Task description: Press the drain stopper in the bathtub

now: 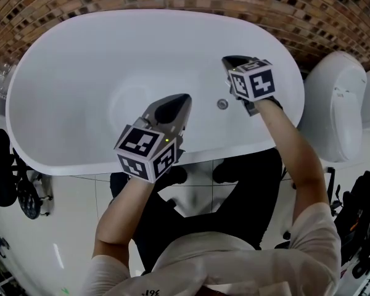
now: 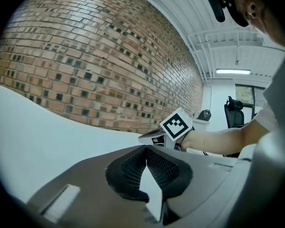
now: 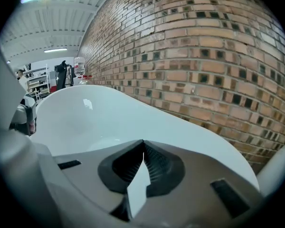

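Drain stopper sat low in the bathtub. The right gripper hovered just beyond the stopper and the left gripper beside it, both with jaws together and empty. Risk: an off-centre push could have skidded a closed tip off the small stopper.

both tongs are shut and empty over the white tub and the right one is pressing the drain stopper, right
Not quite. The right tongs are not on the drain stopper: the head view shows it uncovered in the tub, beside them. The rest holds: left tongs and right are shut and empty.
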Demonstrator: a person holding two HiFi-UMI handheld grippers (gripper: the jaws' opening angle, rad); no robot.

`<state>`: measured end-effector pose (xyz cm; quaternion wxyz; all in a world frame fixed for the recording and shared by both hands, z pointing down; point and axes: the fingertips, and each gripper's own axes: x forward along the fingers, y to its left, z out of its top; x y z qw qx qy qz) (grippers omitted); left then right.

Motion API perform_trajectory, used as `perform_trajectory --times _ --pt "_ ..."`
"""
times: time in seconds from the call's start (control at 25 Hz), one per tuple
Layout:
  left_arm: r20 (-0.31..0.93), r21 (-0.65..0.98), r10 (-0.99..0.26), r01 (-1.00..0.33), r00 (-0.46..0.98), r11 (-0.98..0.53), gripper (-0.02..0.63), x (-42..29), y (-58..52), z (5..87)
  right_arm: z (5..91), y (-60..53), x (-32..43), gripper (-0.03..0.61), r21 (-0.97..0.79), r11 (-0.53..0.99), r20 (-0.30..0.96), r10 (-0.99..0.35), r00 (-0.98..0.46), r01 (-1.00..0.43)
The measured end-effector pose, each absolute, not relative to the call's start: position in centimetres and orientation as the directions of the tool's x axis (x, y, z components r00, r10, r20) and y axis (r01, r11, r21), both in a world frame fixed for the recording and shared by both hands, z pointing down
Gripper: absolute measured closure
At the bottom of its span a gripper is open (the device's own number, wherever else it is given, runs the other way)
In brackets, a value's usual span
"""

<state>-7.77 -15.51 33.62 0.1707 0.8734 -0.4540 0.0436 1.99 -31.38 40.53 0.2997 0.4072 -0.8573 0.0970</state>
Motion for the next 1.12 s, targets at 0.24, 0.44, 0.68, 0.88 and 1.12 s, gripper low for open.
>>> perform_trajectory --times 0.24,0.44,0.68,0.88,1.12 --pt "0.25 0.278 -0.767 -0.803 0.591 -0.527 0.618 -7.4 -16.7 35.2 44.4 -33.0 2.1 0.563 0.069 0.649 0.657 -0.601 -0.454 -0.758" --pt "0.268 0.301 -0.757 -0.799 0.596 -0.522 0.618 -7.3 -17.4 37.1 48.0 -34.2 2.1 0.563 0.061 0.649 0.704 -0.566 -0.428 -0.758" --pt "0.294 0.319 -0.749 -0.8 0.594 -0.509 0.618 -7.8 -18.5 39.1 51.6 -35.6 1.5 0.563 0.053 0.642 0.74 -0.54 -0.401 -0.765" --pt "0.32 0.328 -0.741 -0.803 0.59 -0.498 0.618 -8.3 -19.1 40.7 54.6 -36.1 0.8 0.563 0.041 0.64 0.763 -0.516 -0.389 -0.768" --pt "0.357 0.346 -0.725 -0.804 0.589 -0.484 0.618 -8.8 -19.9 43.2 58.6 -37.1 1.2 0.563 0.034 0.627 0.802 -0.482 -0.353 -0.779"
